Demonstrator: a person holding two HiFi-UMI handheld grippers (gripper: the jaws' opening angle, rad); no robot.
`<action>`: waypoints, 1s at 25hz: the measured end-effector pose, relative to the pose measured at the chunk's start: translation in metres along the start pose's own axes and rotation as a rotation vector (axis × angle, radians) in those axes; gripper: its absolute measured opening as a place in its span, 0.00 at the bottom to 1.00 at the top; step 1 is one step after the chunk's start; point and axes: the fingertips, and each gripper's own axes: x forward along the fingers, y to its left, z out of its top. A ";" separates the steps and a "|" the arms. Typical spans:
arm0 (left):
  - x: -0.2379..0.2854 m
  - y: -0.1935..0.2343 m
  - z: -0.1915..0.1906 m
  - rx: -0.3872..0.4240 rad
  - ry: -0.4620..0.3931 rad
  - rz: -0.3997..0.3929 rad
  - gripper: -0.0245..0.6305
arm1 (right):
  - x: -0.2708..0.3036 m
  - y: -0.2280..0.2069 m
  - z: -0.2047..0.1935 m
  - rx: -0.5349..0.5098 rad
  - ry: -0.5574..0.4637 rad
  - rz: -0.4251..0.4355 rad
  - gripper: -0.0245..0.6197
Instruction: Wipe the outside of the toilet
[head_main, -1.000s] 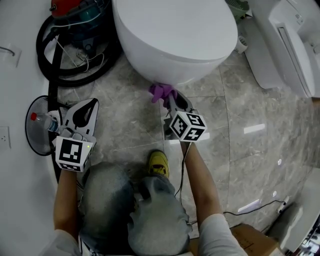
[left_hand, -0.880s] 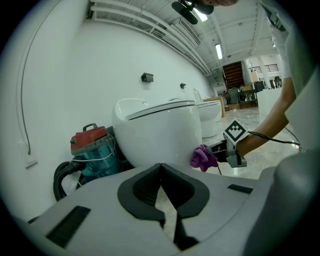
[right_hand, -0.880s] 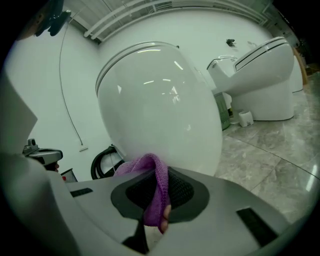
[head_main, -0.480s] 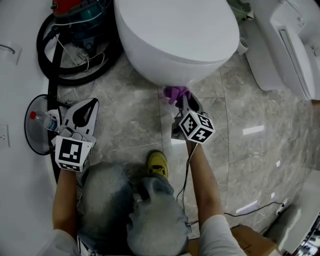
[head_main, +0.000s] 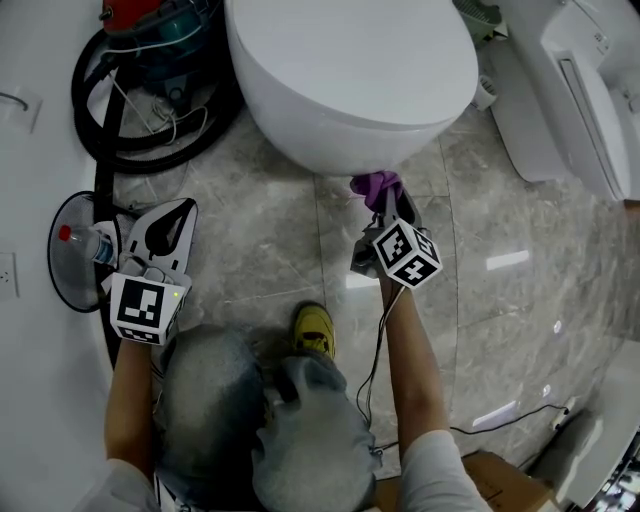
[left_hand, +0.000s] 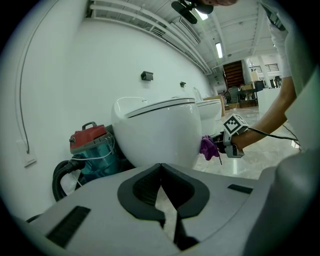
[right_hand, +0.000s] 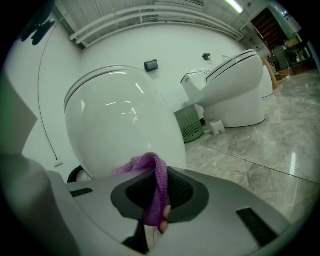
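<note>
While right claw (right_hand: 150, 224) pinches purple cloth (right_hand: 156, 180) against toilet (right_hand: 120, 125) | left claw (left_hand: 162, 200) pressed together

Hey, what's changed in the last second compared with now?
The right gripper, shut on the cloth, slid rightward in the head view along the toilet's lower front. The left gripper stayed put, shut and empty; the toilet hasn't moved.

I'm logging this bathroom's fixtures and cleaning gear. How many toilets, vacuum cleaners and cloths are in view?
Toilets: 2 (near toilet, far toilet)
Vacuum cleaner: 1
Purple cloth: 1
Total: 4
</note>
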 end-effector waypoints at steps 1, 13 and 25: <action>0.001 0.000 0.000 0.000 0.001 -0.001 0.06 | -0.001 -0.003 0.003 0.004 -0.007 -0.009 0.12; 0.011 -0.014 0.010 -0.034 -0.008 -0.026 0.06 | -0.050 -0.003 0.005 -0.010 0.007 0.022 0.12; 0.011 -0.023 0.013 -0.061 -0.006 -0.046 0.06 | -0.095 0.031 -0.001 0.048 0.040 0.113 0.12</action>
